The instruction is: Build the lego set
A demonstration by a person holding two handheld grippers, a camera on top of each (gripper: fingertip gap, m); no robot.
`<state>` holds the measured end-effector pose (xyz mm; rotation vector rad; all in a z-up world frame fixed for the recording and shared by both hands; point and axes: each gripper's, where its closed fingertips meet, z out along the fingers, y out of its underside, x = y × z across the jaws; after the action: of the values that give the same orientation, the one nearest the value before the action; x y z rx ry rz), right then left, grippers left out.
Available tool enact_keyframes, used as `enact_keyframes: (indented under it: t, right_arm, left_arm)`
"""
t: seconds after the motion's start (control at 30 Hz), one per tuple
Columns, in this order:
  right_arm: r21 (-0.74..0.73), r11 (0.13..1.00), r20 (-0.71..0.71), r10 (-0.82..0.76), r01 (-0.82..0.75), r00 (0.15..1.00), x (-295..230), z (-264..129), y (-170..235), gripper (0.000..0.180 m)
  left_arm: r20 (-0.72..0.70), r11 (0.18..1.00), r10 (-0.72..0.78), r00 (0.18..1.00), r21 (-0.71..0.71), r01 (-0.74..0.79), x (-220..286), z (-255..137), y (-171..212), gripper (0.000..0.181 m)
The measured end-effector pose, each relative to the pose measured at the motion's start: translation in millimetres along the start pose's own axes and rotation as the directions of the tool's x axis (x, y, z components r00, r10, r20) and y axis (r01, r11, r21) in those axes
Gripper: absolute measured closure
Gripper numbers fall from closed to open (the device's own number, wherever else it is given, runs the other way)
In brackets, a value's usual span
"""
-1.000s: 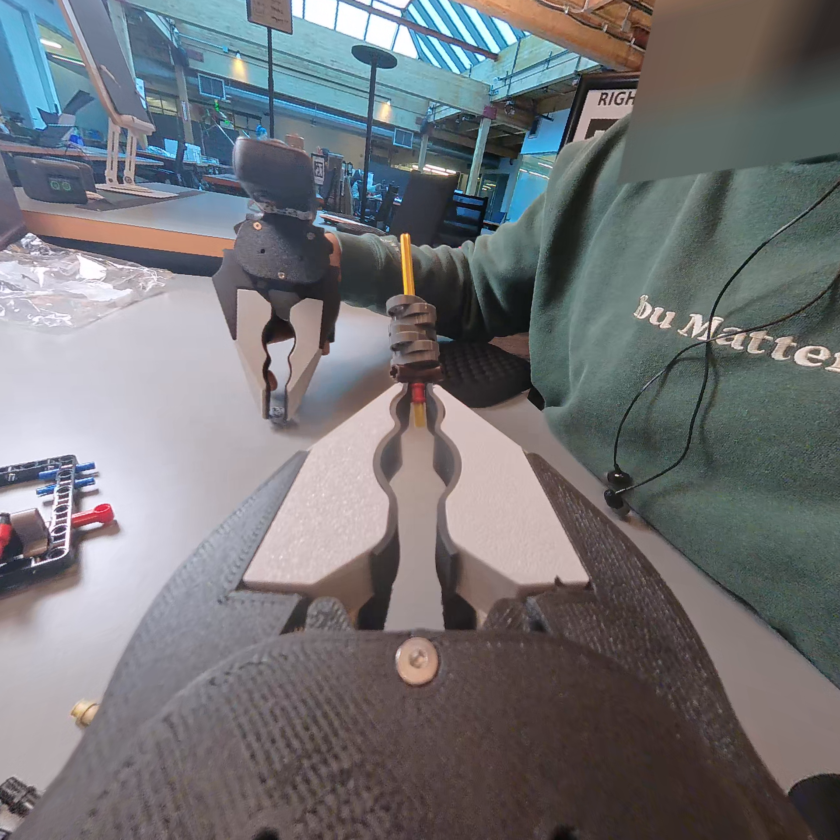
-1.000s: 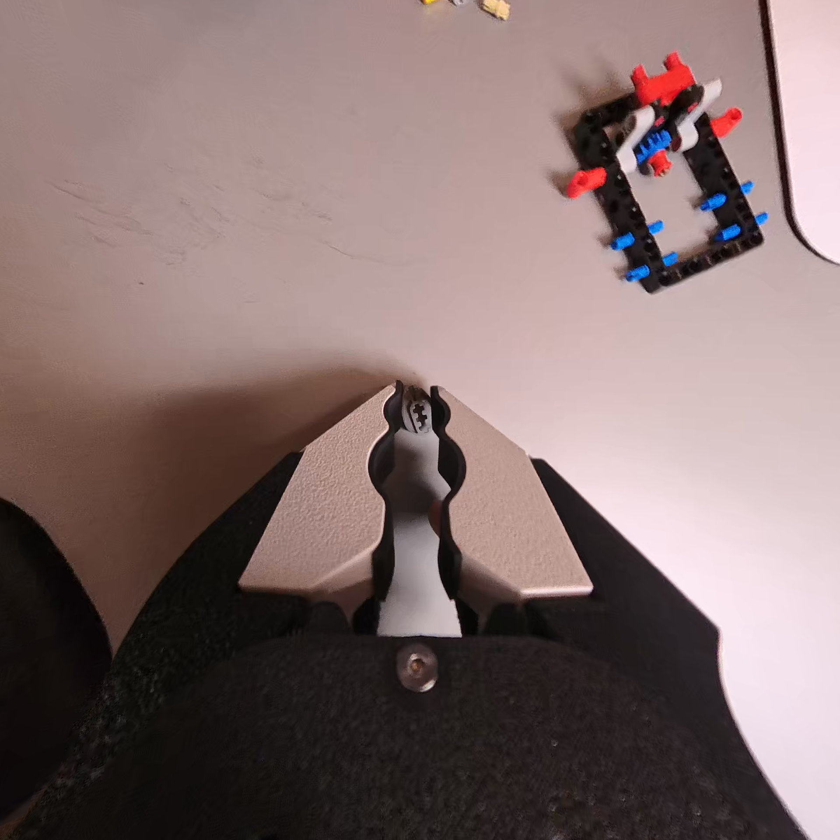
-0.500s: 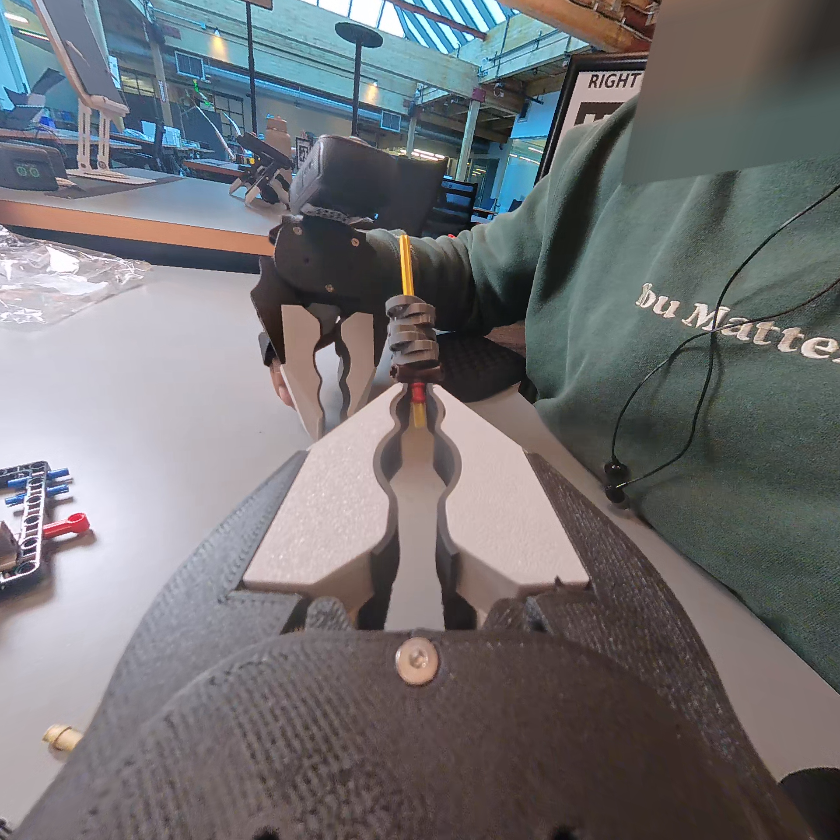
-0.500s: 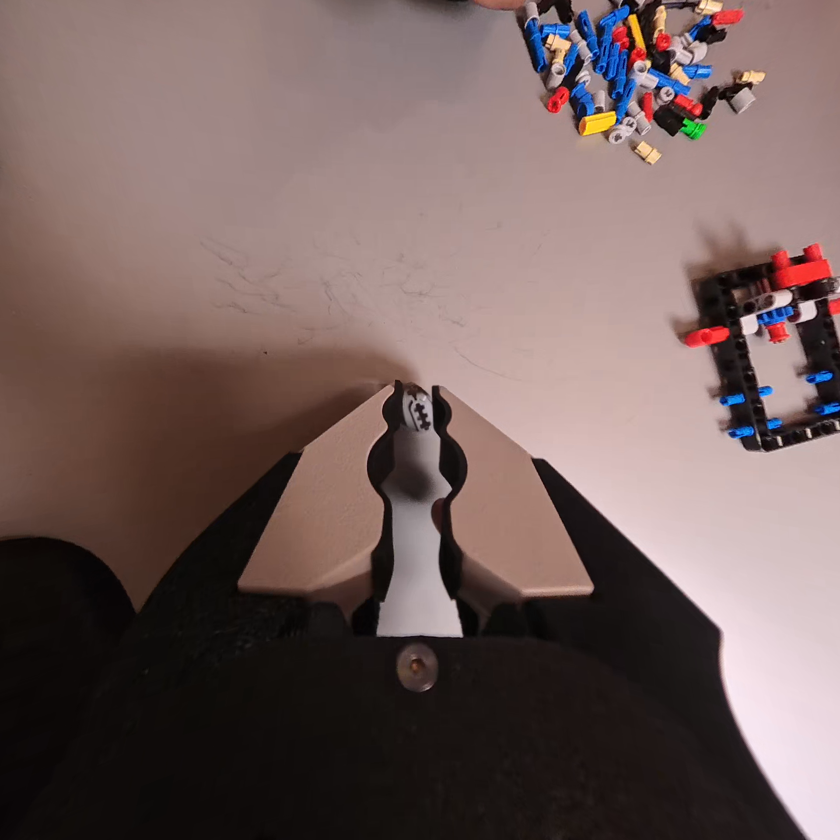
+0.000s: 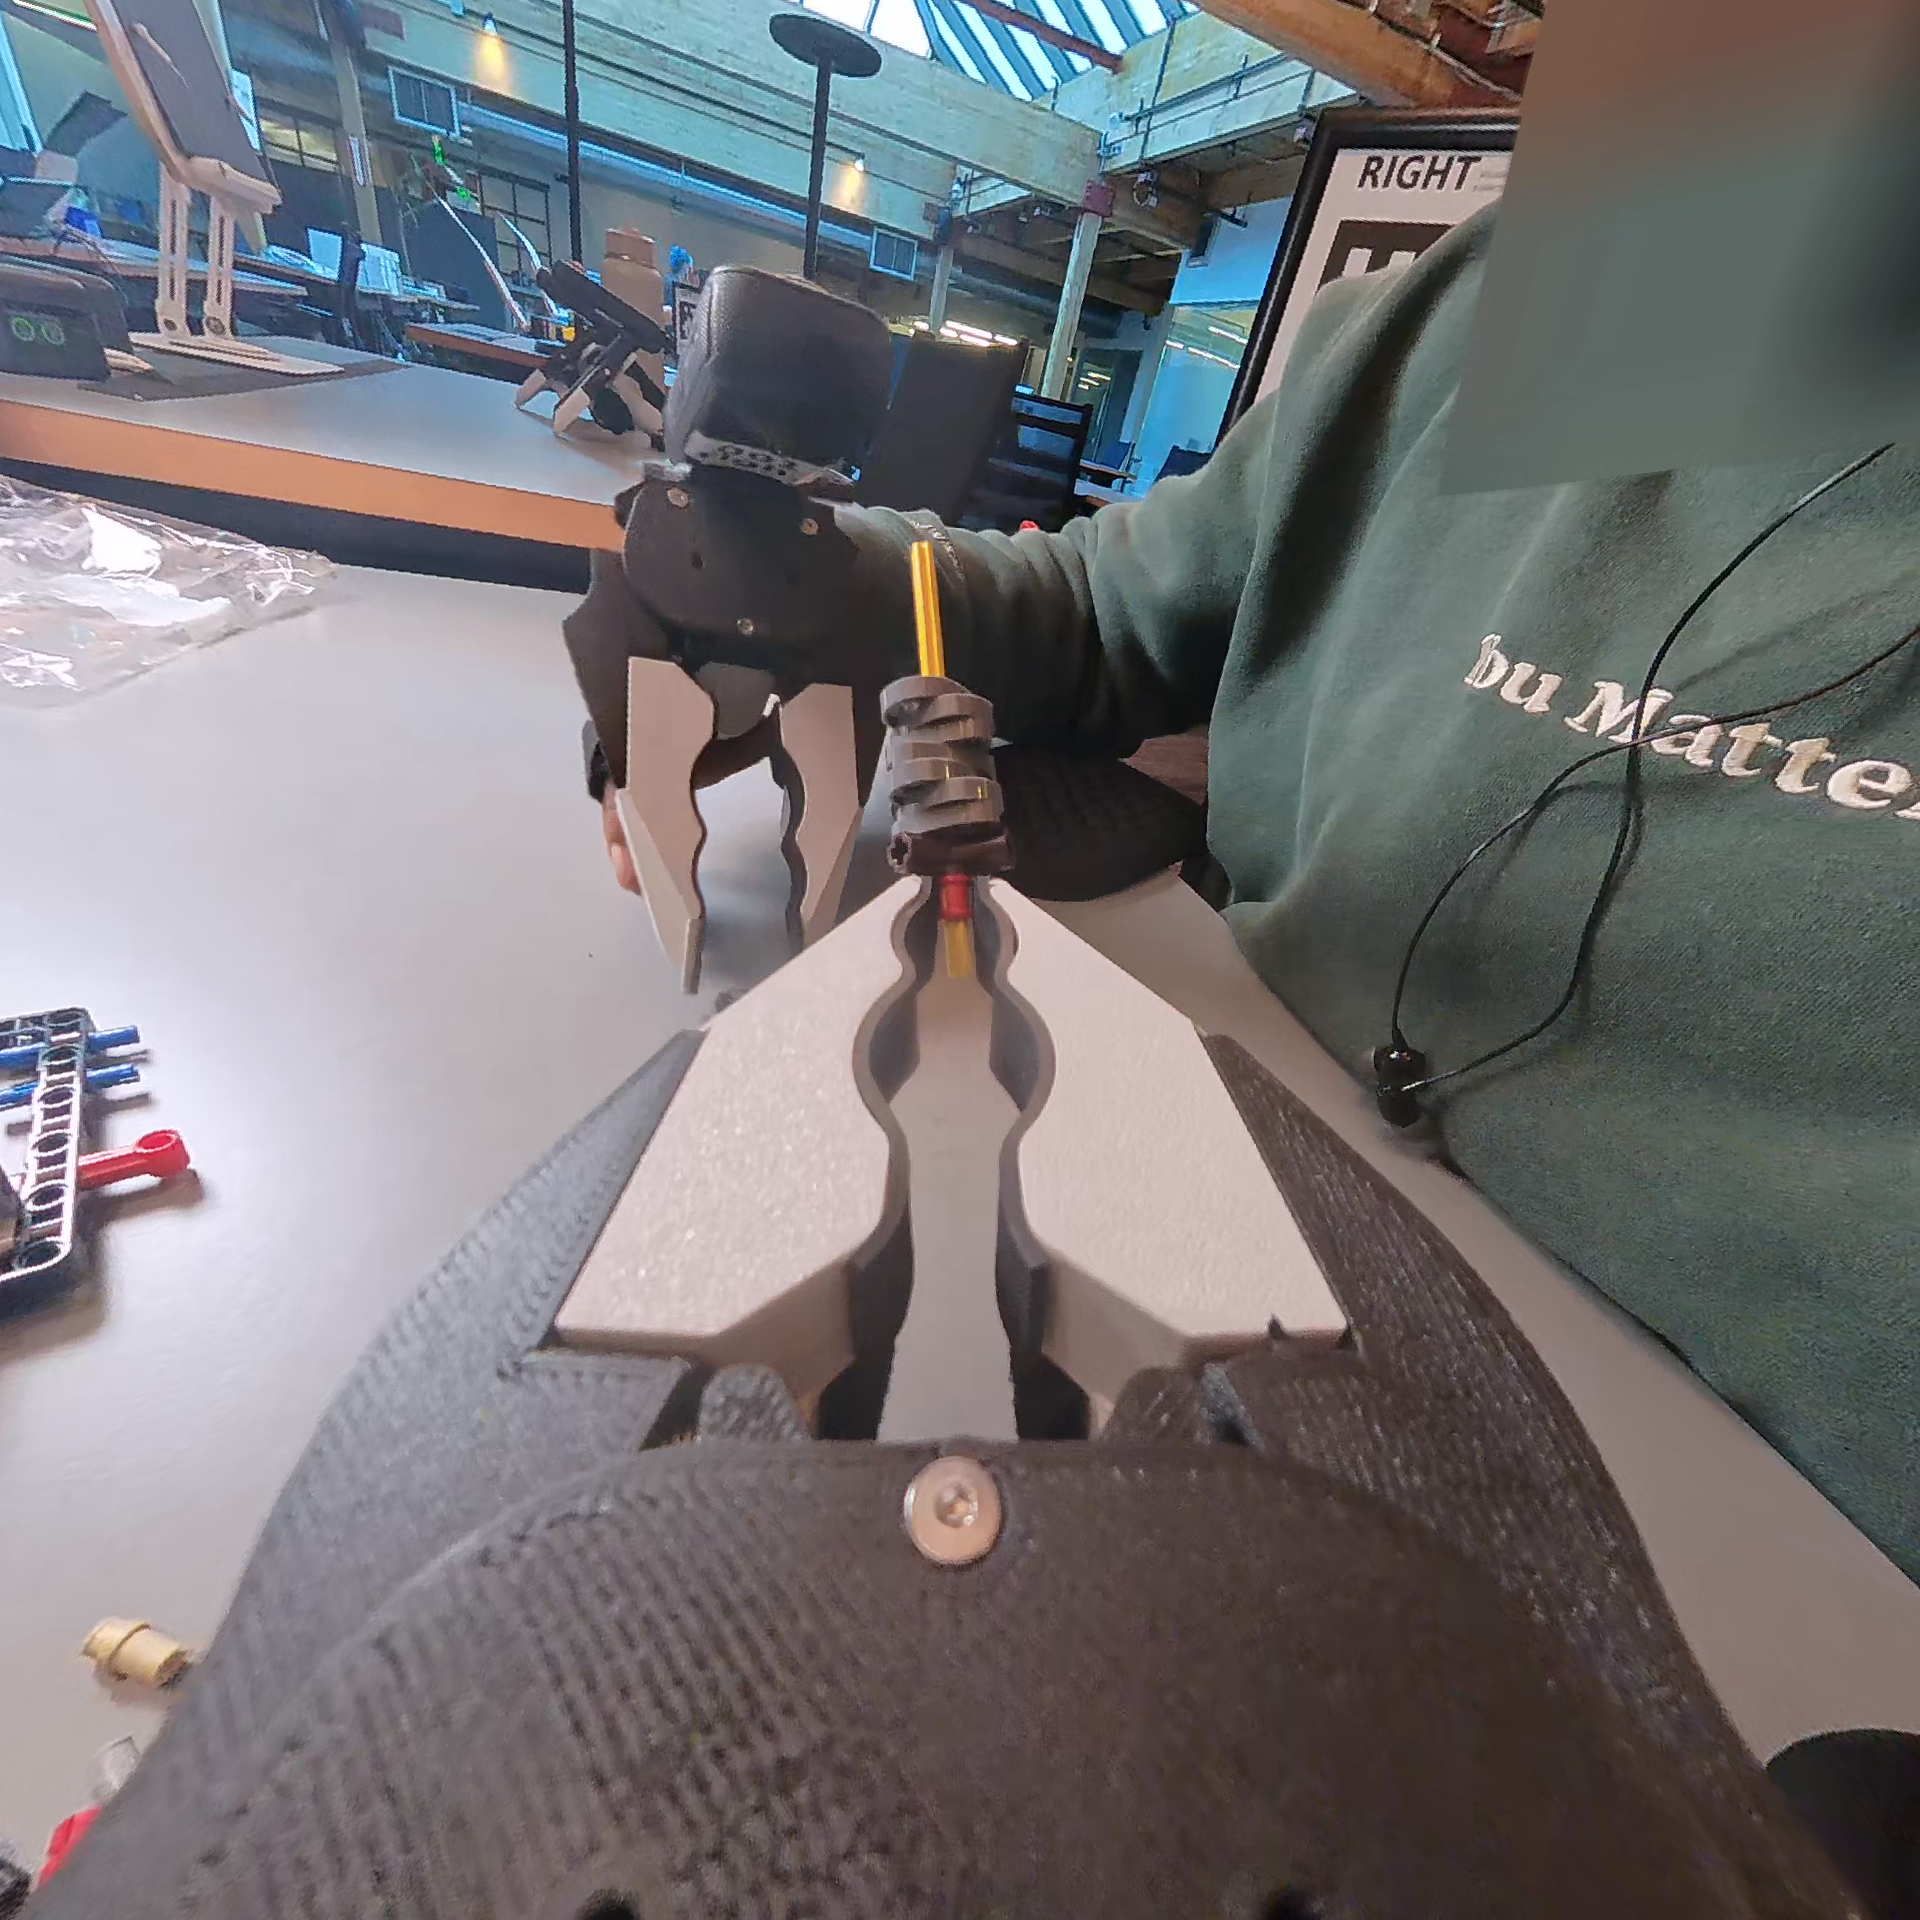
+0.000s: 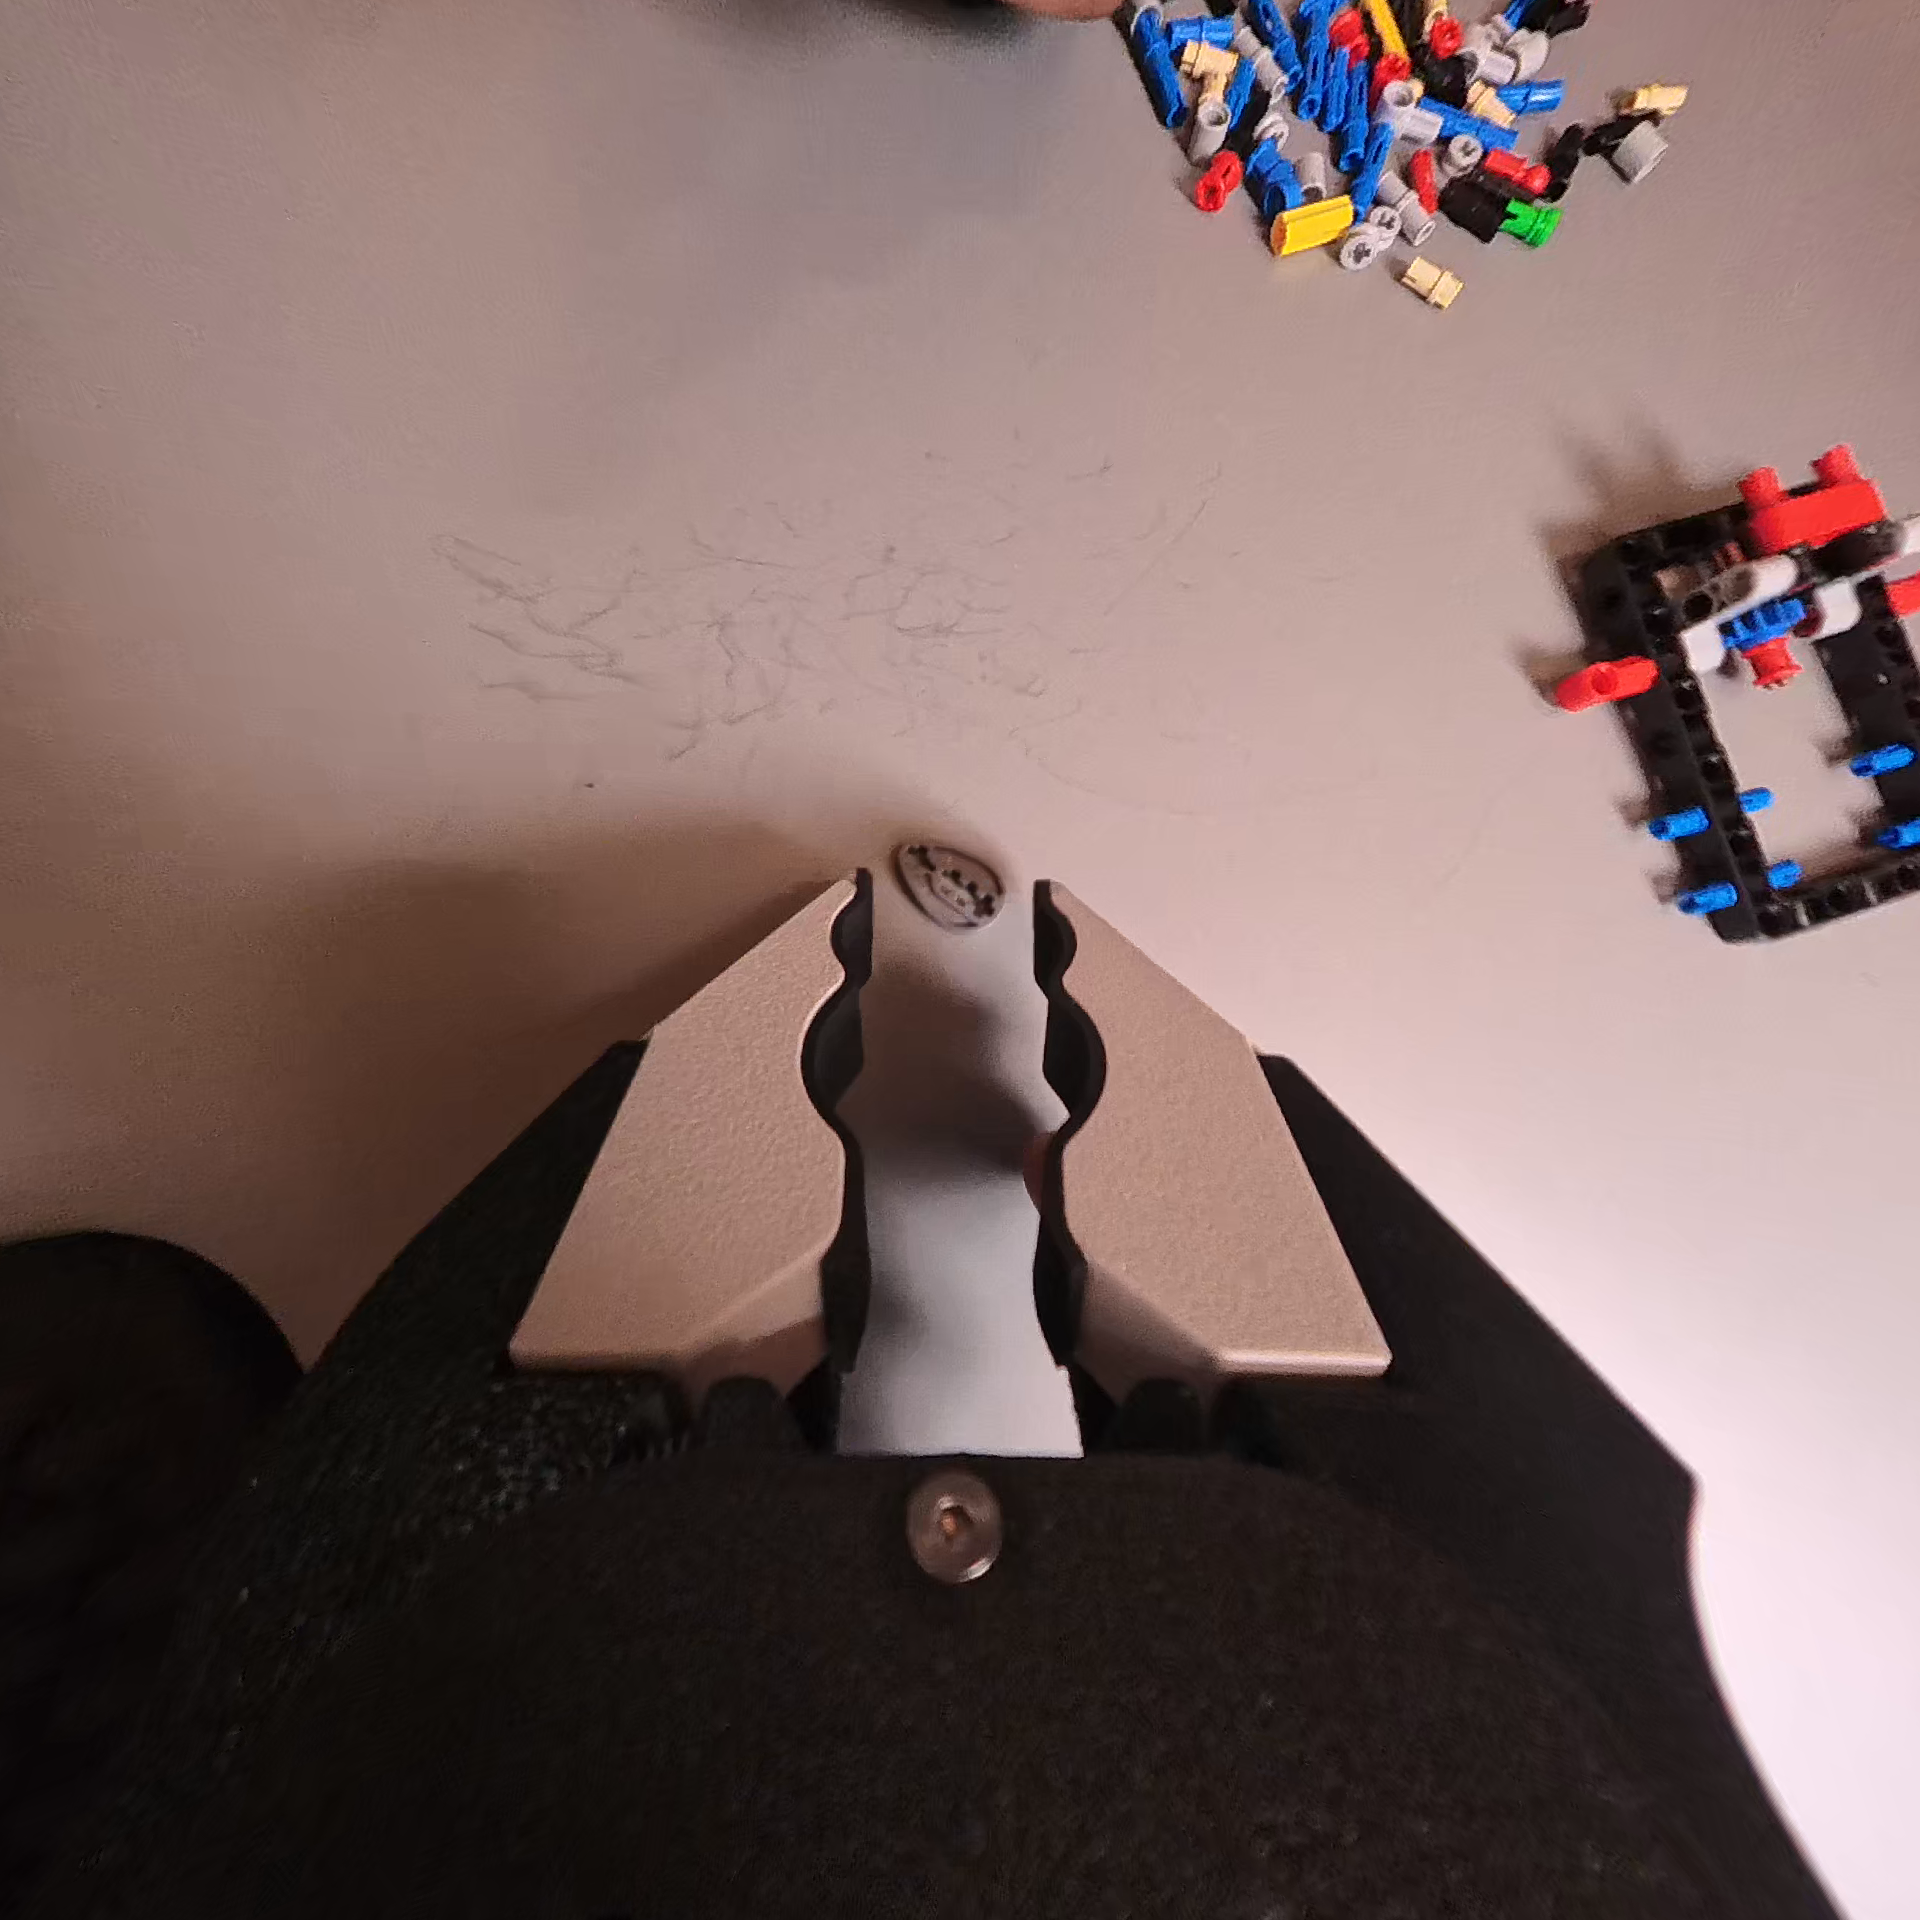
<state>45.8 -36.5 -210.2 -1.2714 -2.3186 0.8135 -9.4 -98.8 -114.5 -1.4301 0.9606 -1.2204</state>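
My left gripper (image 5: 951,902) is shut on a yellow axle (image 5: 927,623) that stands upright. A dark grey worm gear (image 5: 940,774) and a red bush (image 5: 953,896) sit on the axle just above the fingertips. My right gripper (image 6: 948,883) is open, pointing down at the table; it also shows in the left wrist view (image 5: 743,935), just left of the axle. A small grey round lego piece (image 6: 948,883) lies flat on the table between its fingertips. The black lego frame (image 6: 1756,727) with blue pins and red parts lies at the right, and shows at the left edge in the left wrist view (image 5: 52,1143).
A pile of loose small lego pieces (image 6: 1392,125) lies at the top right of the grey table (image 6: 623,416). A tan pin (image 5: 130,1652) lies near my left gripper. A clear plastic bag (image 5: 114,582) lies far left. A person in a green sweatshirt (image 5: 1558,831) sits at the table edge. Spacing between my two grippers at the tips: around 12 cm. Left tips and right tips are each some 15 cm from the tan pin (image 5: 130,1652). My right wrist view (image 6: 1431,294) looks at it from another angle.
My right gripper has opened and let go of the small grey round piece, which now lies on the table. It moved closer to the axle. The left gripper holds still.
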Motion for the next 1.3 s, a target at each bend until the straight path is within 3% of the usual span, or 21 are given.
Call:
enact_keyframes:
  t: [0.17,0.4,0.53,0.7,1.03,1.2,1.3]
  right_arm:
    - [-0.034,0.999,0.057,0.013,-0.011,0.998,-2.7,3.3,1.2,0.156]
    - [-0.03,0.997,0.186,0.074,-0.07,0.98,-52.3,-13.5,12.3,0.157]
    - [0.012,0.999,0.04,0.044,-0.045,0.998,-30.4,-12.5,7.0,0.156]
    - [0.002,0.997,0.043,0.079,-0.079,0.996,-13.6,-3.3,5.7,0.155]
    - [-0.06,0.998,0.217,0.035,-0.022,0.976,-63.3,-3.7,2.8,0.16]
    - [-0.021,1.0,0.06,-0.019,0.02,0.998,-36.6,-4.5,-3.1,0.154]
    - [-0.027,0.999,0.04,-0.029,0.03,0.999,-31.4,-1.0,-3.7,0.148]
  left_arm:
    - [0.003,1.0,0.005,1.0,-0.013,-0.005,0.5,0.0,1.7,0.176]
    - [-0.004,1.0,-0.009,1.0,-0.011,0.008,-1.1,-3.2,3.1,0.176]
    - [-0.009,1.0,-0.012,1.0,-0.017,0.012,-0.5,-1.0,4.7,0.176]
    - [-0.001,1.0,0.002,1.0,-0.023,-0.002,1.4,1.1,3.3,0.176]
    - [-0.007,1.0,-0.002,1.0,-0.019,0.002,1.1,-1.9,3.2,0.176]
    - [-0.009,1.0,-0.005,1.0,-0.023,0.004,1.1,-1.5,4.4,0.176]
    - [-0.014,1.0,0.002,1.0,-0.022,-0.002,2.9,-1.6,3.9,0.176]
